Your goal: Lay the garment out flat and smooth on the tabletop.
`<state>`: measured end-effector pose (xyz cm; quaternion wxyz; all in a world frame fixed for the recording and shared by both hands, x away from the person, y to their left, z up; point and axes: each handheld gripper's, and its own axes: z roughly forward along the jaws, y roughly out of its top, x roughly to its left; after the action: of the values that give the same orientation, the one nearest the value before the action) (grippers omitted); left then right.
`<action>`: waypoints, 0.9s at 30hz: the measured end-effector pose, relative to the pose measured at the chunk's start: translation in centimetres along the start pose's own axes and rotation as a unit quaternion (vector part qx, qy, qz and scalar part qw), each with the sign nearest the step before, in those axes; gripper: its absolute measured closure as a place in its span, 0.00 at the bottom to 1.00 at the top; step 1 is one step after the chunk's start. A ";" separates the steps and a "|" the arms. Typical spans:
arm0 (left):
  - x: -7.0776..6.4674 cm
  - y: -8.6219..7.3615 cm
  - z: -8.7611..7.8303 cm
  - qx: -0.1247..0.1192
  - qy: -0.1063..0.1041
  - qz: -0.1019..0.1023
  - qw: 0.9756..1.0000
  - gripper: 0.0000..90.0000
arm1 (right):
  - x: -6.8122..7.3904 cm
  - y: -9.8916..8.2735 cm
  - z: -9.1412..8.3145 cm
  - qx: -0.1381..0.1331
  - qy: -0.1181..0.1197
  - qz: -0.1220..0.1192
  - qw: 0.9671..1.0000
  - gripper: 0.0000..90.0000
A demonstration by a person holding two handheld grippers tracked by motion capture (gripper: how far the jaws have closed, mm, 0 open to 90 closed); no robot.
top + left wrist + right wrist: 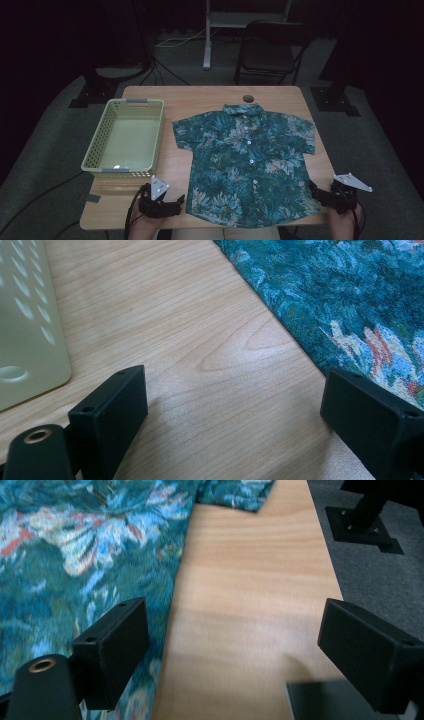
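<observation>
Dim room, wooden bench point(210, 100) | left tongs point(176, 204) lying low at shirt's near left hem corner, jaws spread, pinching nothing | right tongs point(316, 192) sitting at near right hem, jaws spread | one floral shirt point(245, 160) lying flat mid-bench | one pale basket point(100, 145) sitting left | chair point(270, 50) standing behind

No legible txt, labels, nos. or signs on anything.

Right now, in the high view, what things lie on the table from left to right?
Basket → left gripper → shirt → right gripper.
</observation>
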<state>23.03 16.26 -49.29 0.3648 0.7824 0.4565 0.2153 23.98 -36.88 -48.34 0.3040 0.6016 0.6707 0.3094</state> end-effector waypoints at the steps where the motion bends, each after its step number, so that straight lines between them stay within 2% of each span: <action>1: 0.0 0.0 0.0 0.000 0.000 0.000 1.000 0.13 | 0.1 -0.2 -0.2 -0.001 -0.004 -0.001 1.000 0.14; 5: 0.0 0.0 0.0 0.000 0.000 0.000 1.000 0.13 | 0.3 -1.2 -0.9 -0.013 -0.018 0.000 1.000 0.14; 7: 0.0 0.0 0.0 0.000 0.000 0.000 1.000 0.13 | 0.3 -1.4 -1.0 -0.015 -0.019 0.000 1.000 0.14; 10: 0.0 0.0 0.0 0.000 0.000 0.000 1.000 0.13 | 0.1 -2.1 -1.2 -0.019 -0.008 0.013 1.000 0.14; 12: 0.0 0.0 0.0 0.000 0.000 0.000 1.000 0.13 | 0.0 -2.4 -1.2 -0.022 -0.015 0.014 1.000 0.14; 15: 0.0 0.0 0.0 0.000 0.000 0.000 1.000 0.13 | 0.0 -2.8 -1.2 -0.034 -0.027 0.016 0.999 0.14; 21: 0.0 -0.1 0.0 0.000 -0.002 0.002 1.000 0.13 | 0.0 -3.4 -0.9 -0.063 -0.030 0.014 0.997 0.14; 27: 0.0 -0.1 0.0 -0.001 -0.002 0.002 1.000 0.14 | 0.2 -3.5 -0.5 -0.079 -0.039 0.019 0.996 0.14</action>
<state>22.99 16.32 -49.31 0.3659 0.7833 0.4542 0.2149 21.44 -37.00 -50.78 0.3705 0.6000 0.6203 0.3435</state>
